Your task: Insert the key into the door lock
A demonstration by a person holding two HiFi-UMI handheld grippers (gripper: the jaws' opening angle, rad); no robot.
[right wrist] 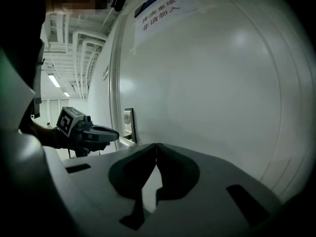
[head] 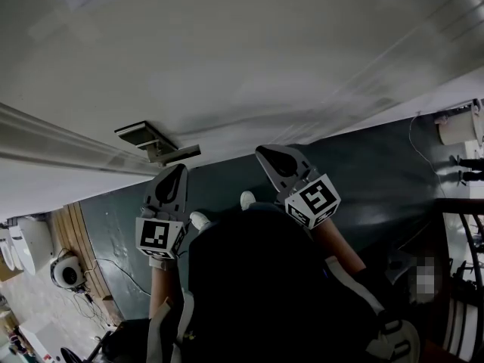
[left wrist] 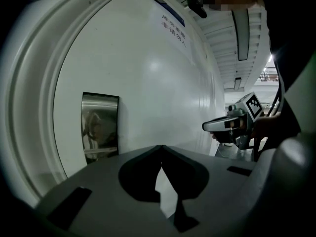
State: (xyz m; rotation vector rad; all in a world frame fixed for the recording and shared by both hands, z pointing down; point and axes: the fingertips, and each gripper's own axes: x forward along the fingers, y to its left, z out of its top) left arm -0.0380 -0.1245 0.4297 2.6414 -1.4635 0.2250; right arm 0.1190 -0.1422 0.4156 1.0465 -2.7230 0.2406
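Observation:
A white door (head: 249, 59) fills the upper half of the head view. Its steel lock plate (head: 144, 134) with a lever handle (head: 180, 154) sits left of centre. My left gripper (head: 178, 170) points at the door just below the handle. My right gripper (head: 265, 152) points at the door further right. Both are shut, jaw tips meeting, with nothing seen between them. The left gripper view shows the shiny lock plate (left wrist: 100, 126) to the left of my left gripper (left wrist: 161, 146). In the right gripper view the lock plate (right wrist: 128, 119) lies left of my right gripper (right wrist: 156, 144). No key is in view.
A blue-and-white paper sign (left wrist: 173, 26) is stuck high on the door. Dark floor (head: 363, 165) runs along the door's foot. The door frame (head: 53, 146) borders it at the left. Cables and white equipment (head: 64, 271) lie at the lower left.

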